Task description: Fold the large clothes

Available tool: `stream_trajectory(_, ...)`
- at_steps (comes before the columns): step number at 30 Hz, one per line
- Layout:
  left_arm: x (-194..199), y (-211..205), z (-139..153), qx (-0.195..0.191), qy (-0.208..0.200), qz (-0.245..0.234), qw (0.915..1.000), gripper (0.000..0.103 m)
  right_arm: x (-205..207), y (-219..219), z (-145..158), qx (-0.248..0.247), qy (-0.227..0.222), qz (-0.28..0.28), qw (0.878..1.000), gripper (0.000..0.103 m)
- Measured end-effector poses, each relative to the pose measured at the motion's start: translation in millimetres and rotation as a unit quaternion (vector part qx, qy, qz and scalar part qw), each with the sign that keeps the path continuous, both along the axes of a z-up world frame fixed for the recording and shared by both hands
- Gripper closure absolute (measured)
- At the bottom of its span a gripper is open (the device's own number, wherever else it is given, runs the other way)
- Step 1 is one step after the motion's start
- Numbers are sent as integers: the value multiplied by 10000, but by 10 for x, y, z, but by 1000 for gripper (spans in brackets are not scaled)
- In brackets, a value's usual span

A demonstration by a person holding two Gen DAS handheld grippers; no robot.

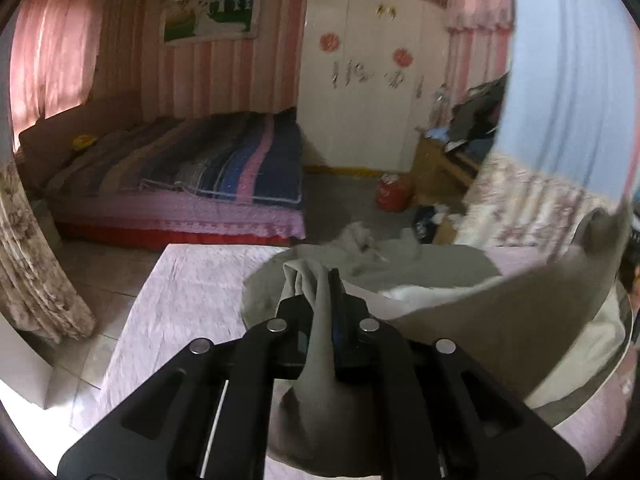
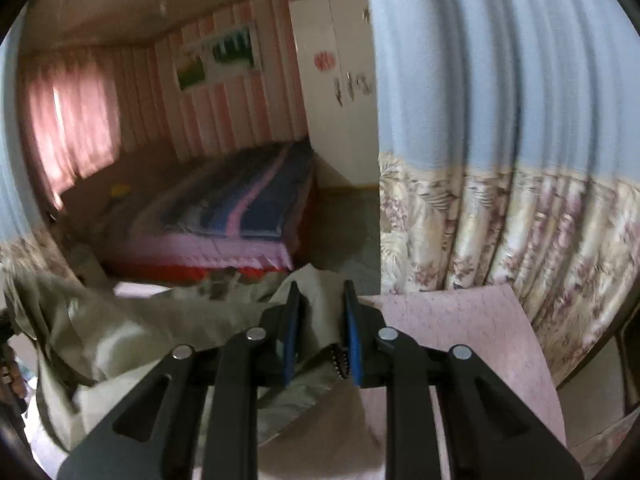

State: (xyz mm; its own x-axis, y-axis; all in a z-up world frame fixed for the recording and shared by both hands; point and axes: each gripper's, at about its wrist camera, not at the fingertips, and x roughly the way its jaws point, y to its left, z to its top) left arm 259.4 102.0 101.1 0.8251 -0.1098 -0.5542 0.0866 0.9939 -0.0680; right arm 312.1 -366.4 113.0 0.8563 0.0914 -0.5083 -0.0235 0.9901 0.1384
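A large grey-beige garment lies partly on a table under a pale pink cloth. My left gripper is shut on a bunched fold of it, and the fabric stretches off to the right and lifts in a curved sheet. In the right wrist view the garment spreads to the left. My right gripper has its jaws a little apart with a corner of the garment and its zipper between them, above the pink cloth.
A bed with a striped blanket stands across the room. A white wardrobe is behind it. A blue and floral curtain hangs close on the right. A red bag and clutter lie on the floor.
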Motion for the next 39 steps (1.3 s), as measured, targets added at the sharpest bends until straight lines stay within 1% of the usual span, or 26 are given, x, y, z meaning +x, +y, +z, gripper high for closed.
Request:
stream_trajectory(2,354,20,-112,85,191,113,9997,98,461,67,-134,-152,355,-81,9992,82)
stream_trajectory(4,777,49,-339,113,575,185,9981,98,945,95,-425,-289,915,-235,9951,81)
stream_trajectory(6,1159,61,-651,216,1024,242,9942,95,1321,70,-806,-348,1584,-386,9860,73)
stream_trajectory(7,1290,76,-812,317,1233,264,9915,95,1437,45,-974,-295,1818,-413,9820,73)
stream_trajectory(8,1433,89,-996,382,1473,307,9879,93,1514,13,-1103,-213,1966,-408,9794,69)
stream_trajectory(9,1506,118,-1131,382,1645,316,9851,89,1551,-24,-1214,-120,2107,-382,9767,60)
stream_trajectory(10,1577,166,-1243,290,1808,303,9826,87,1527,-53,-1228,-26,2100,-348,9771,53)
stream_trajectory(11,1585,216,-1268,167,1852,276,9822,84,1463,-86,-1201,92,1977,-291,9798,38)
stream_trajectory(12,1576,275,-1259,-16,1853,236,9824,81,1356,-131,-1086,251,1662,-203,9856,26)
stream_trajectory(13,1546,353,-1196,-298,1805,182,9830,78,1265,-182,-959,349,1364,-184,9899,23)
stream_trajectory(15,1499,425,-1064,-613,1714,73,9833,61,1126,-266,-724,448,950,-220,9942,20)
stream_trajectory(16,1473,459,-986,-722,1681,27,9831,60,1072,-292,-629,487,818,-225,9952,19)
stream_trajectory(19,1458,479,-722,-985,1567,-111,9827,45,930,-287,-470,528,627,-125,9966,19)
stream_trajectory(20,1443,483,-636,-1092,1501,-170,9825,28,895,-265,-470,475,603,-107,9970,19)
stream_trajectory(21,1426,471,-550,-1026,1330,-79,9858,7,892,-243,-485,411,602,-97,9973,19)
stream_trajectory(22,1384,466,-438,-759,1008,189,9918,3,880,-207,-510,318,617,-91,9975,19)
stream_trajectory(23,1352,470,-327,-561,711,300,9954,3,880,-156,-561,182,649,-82,9977,19)
stream_trajectory(25,1343,537,-236,-639,665,341,9952,3,903,-103,-651,70,724,-51,9973,19)
stream_trajectory(27,1310,613,-262,-679,759,479,9936,3,929,-107,-764,54,859,-42,9963,19)
stream_trajectory(29,1235,612,-390,-498,894,490,9935,3,990,-82,-932,18,1038,14,9946,19)
stream_trajectory(32,1103,573,-718,-298,1191,362,9918,3,1102,11,-1145,-141,1310,158,9912,19)
stream_trajectory(35,1040,544,-1011,-466,1452,157,9882,3,1279,204,-1414,-524,1680,352,9838,19)
stream_trajectory(36,1060,536,-1079,-500,1516,113,9871,3,1367,284,-1554,-743,1914,346,9781,26)
stream_trajectory(37,1095,509,-1150,-497,1581,90,9861,3,1391,331,-1623,-816,2021,382,9752,41)
stream_trajectory(38,1150,459,-1212,-442,1614,86,9859,4,1416,388,-1691,-843,2088,521,9729,76)
stream_trajectory(39,1192,436,-1248,-418,1607,73,9861,11,1415,466,-1721,-1081,2047,522,9714,89)
